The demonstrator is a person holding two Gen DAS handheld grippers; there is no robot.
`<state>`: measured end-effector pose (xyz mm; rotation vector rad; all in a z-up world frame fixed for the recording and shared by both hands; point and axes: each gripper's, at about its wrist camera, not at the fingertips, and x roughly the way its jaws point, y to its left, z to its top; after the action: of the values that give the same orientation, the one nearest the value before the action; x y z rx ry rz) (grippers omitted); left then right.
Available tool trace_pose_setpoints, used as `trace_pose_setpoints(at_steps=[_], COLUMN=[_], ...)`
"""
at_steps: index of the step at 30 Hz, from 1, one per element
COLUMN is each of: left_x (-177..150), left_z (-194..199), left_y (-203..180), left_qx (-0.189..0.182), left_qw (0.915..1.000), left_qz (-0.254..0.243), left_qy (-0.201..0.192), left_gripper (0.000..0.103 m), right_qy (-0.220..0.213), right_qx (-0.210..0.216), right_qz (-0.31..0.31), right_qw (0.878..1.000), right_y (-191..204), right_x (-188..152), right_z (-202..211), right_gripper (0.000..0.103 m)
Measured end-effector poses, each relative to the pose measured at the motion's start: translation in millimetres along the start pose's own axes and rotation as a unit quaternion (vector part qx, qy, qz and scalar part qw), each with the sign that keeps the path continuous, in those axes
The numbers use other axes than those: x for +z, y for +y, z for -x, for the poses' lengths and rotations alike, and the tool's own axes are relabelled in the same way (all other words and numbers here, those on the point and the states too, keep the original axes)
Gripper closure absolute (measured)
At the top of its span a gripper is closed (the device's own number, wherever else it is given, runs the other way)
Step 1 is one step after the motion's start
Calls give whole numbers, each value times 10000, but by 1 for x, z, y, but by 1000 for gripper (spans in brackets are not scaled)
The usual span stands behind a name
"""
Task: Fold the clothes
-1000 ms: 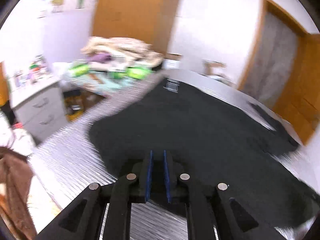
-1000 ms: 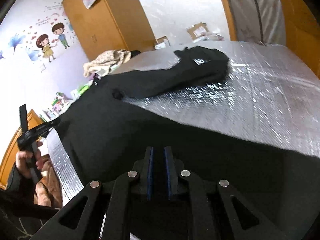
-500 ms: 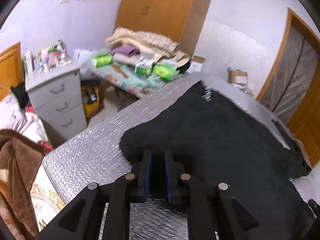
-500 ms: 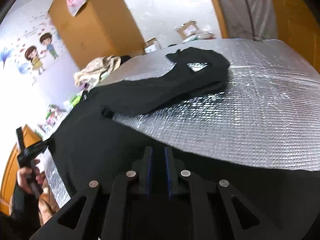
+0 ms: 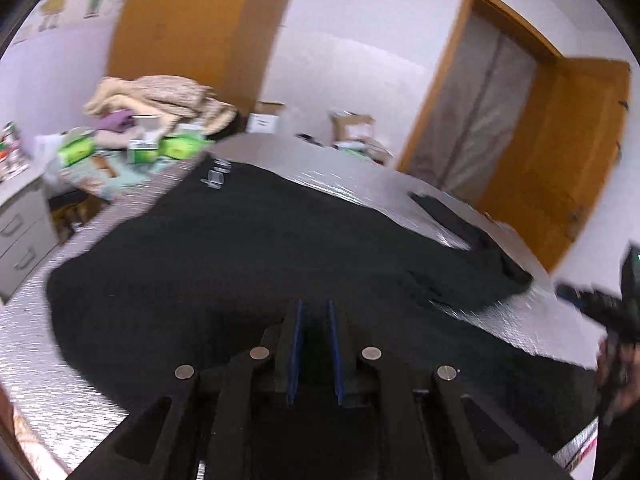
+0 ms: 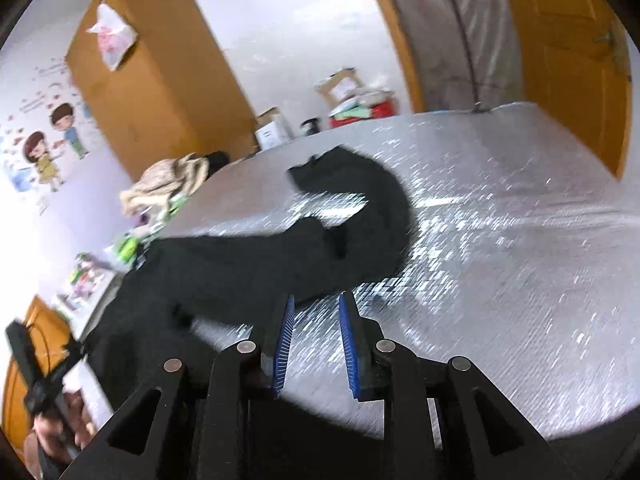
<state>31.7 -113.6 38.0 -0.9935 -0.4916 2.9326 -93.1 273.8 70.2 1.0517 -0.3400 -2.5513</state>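
Bedroom: silver quilted counter (image 6: 500,240) fills both views, orange wardrobe (image 6: 160,80) and open door (image 5: 560,152) behind, cartoon wall stickers (image 6: 48,148) to the left. We see a black garment (image 5: 240,260) spread flat over most of the counter; one sleeve (image 6: 360,208) curls away across the bare silver in the right wrist view. Beyond the far edge sits a heap of beige blankets (image 5: 156,96) with green packs (image 5: 180,146) beside it, plus a grey drawer unit (image 5: 20,232) at the left. Cardboard boxes (image 6: 272,128) stand on the floor by the wall; contents not readable. Nothing blocks the garment itself.

Left tool (image 5: 312,316): jaws narrow, black cloth between the blue pads, clamped on the garment's near edge. Right tool (image 6: 316,304): jaws apart, bare counter showing between the pads, nothing gripped; they have just been opening.

Versus a second ago: right tool had the hem pinched, now it has let go and the hem lies below it. Left view has swung right, so the person's other hand (image 5: 616,364) and tool now show at its edge.
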Motion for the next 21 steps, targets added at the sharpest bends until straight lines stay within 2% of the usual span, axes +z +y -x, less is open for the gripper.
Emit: trace_pose_setpoints(at_steps=[6,13,14,15,18,21], left_x=[-19,-32,-33,-34,-35,-34], left_z=[-24,-38,-40,-41,-43,-44], left_y=[-39,-51,-51,-50,-47,-45], left_qx=[-319,-425,-439,-458,-528,-561], left_qw=[9977,9948,9944,9942,9941,9940], left_qz=[-497,-694,-706,-692,-590,-532], left_qy=[336,617,652,679,739,767], left_gripper=[90,90,90,90,90,90], right_qy=[243,767,784,732,562,311], right_qx=[-468,-567,-524,-469,-299,-77], right_qz=[-232,-692,-750,-789,-885,-933], right_qw=[9983,9930,9927,9931,9940,9951], right_y=[-23,-49,-51,-52,-52,-47], right_x=[34,49,48,46,41,28], right_z=[-42,-95,-97,-95,-82,-50], right_gripper=[79,79,81,96,96,96])
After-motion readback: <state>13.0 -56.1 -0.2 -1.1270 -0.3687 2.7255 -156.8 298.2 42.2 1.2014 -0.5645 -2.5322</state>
